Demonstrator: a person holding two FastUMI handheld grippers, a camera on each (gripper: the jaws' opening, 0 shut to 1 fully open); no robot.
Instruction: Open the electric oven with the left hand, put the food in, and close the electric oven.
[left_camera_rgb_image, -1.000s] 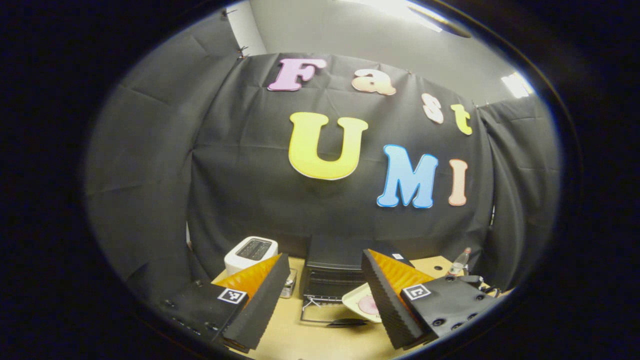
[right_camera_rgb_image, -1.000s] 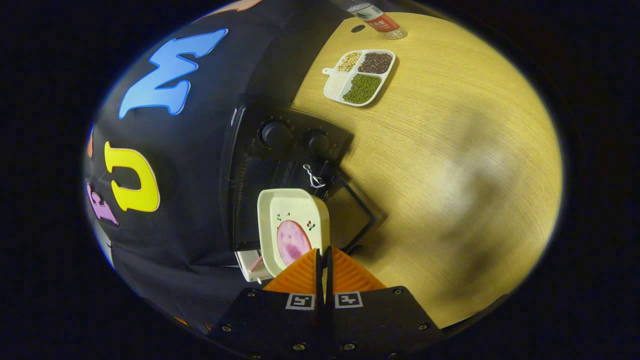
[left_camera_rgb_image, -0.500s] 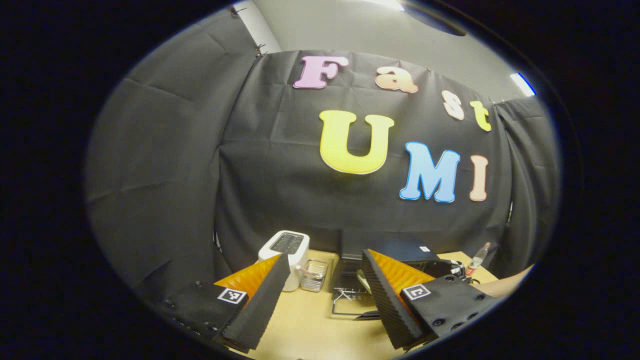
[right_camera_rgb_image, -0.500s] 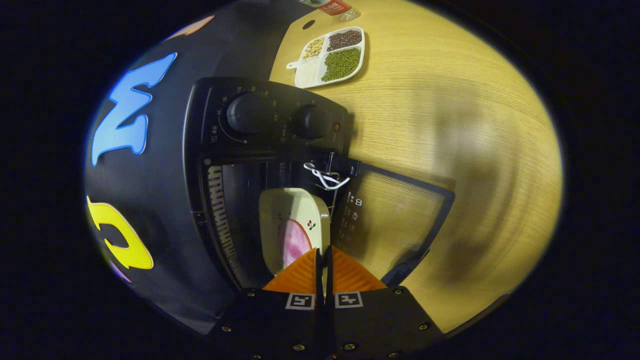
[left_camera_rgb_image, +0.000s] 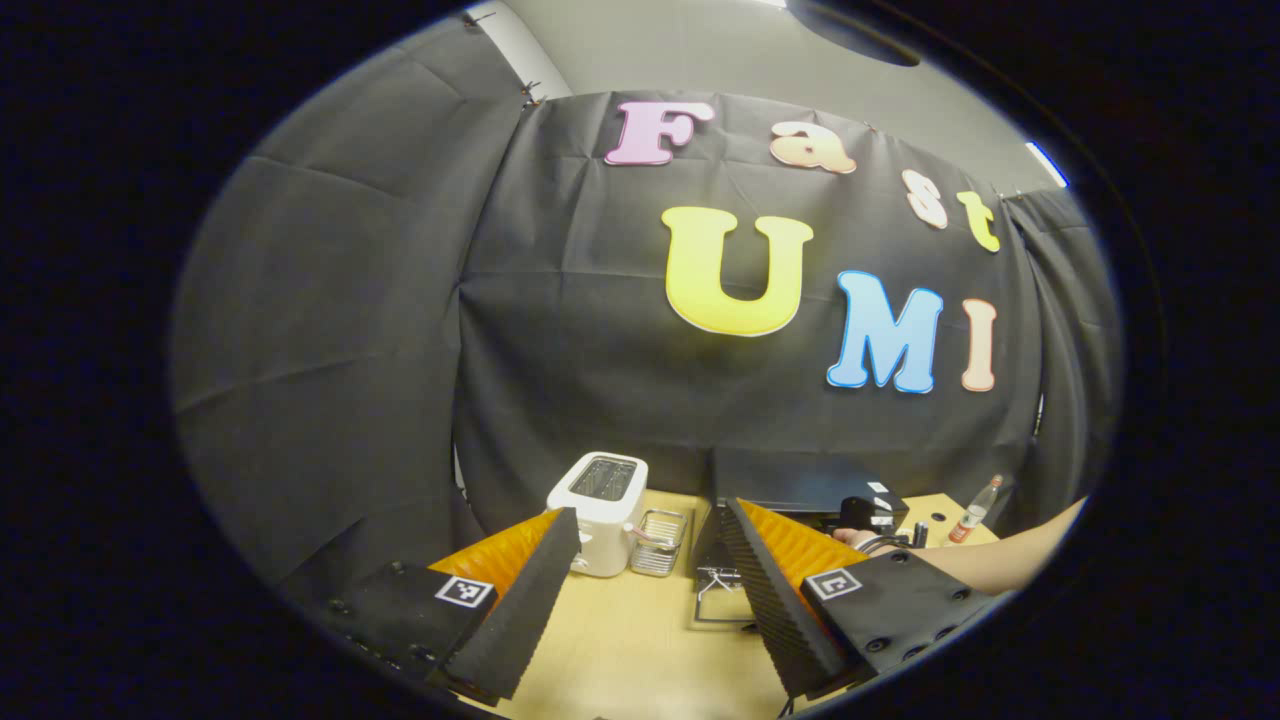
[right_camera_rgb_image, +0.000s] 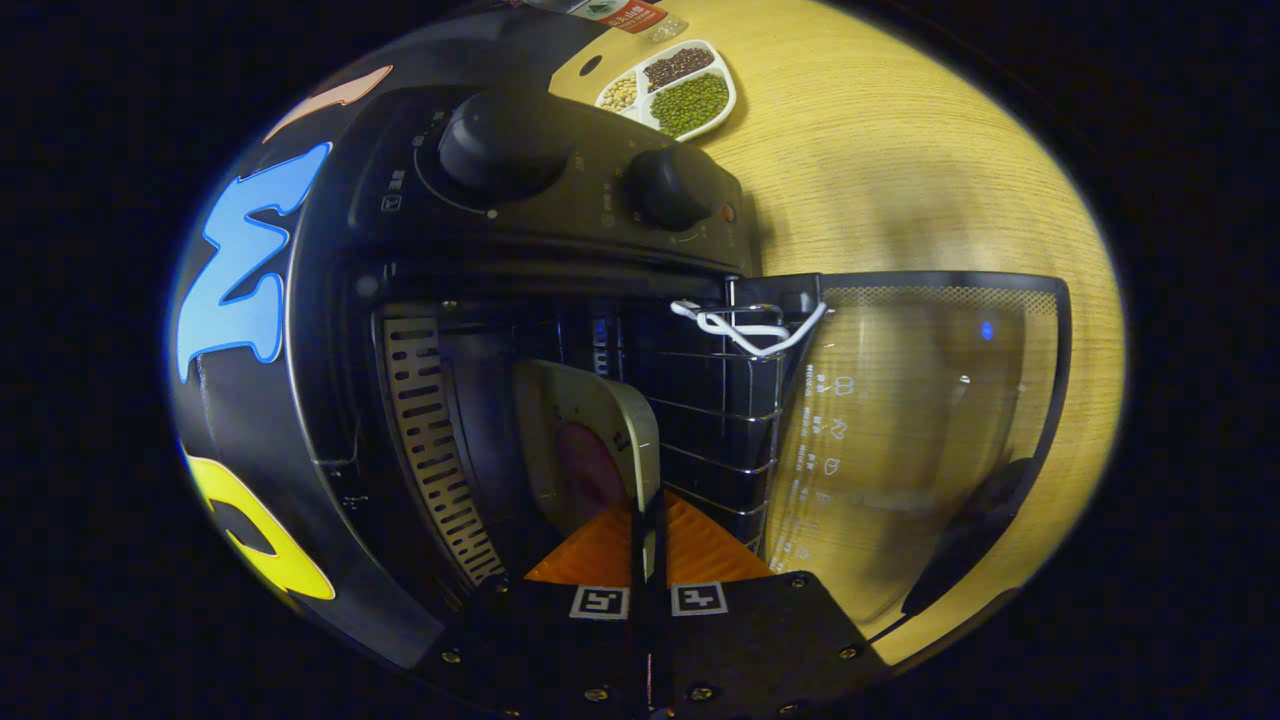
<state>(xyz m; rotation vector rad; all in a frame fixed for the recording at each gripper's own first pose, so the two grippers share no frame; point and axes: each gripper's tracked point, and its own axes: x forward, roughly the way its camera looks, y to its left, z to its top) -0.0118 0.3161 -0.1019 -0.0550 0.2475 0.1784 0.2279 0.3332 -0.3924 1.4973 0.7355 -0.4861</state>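
Observation:
The black electric oven (right_camera_rgb_image: 560, 230) stands with its glass door (right_camera_rgb_image: 920, 400) swung down flat on the table. A cream plate (right_camera_rgb_image: 590, 430) carrying a pink slice of food (right_camera_rgb_image: 588, 470) sits inside the cavity over the wire rack (right_camera_rgb_image: 710, 400). My right gripper (right_camera_rgb_image: 647, 500) is shut on the plate's near rim. In the left gripper view my left gripper (left_camera_rgb_image: 648, 510) hangs open above the table with nothing between its fingers, in front of and to the left of the oven (left_camera_rgb_image: 790, 480). A person's forearm (left_camera_rgb_image: 1000, 562) reaches toward the oven's front.
A white toaster (left_camera_rgb_image: 600, 510) and a small wire basket (left_camera_rgb_image: 660, 528) stand left of the oven. A divided white tray of beans (right_camera_rgb_image: 680, 90) and a plastic bottle (left_camera_rgb_image: 975, 510) lie beyond the oven's knob side. The wooden table (right_camera_rgb_image: 950, 170) spreads around the door.
My right gripper has carried the plate forward from outside the door into the oven cavity. My left gripper has stayed open while its view swung left, bringing the toaster closer to centre.

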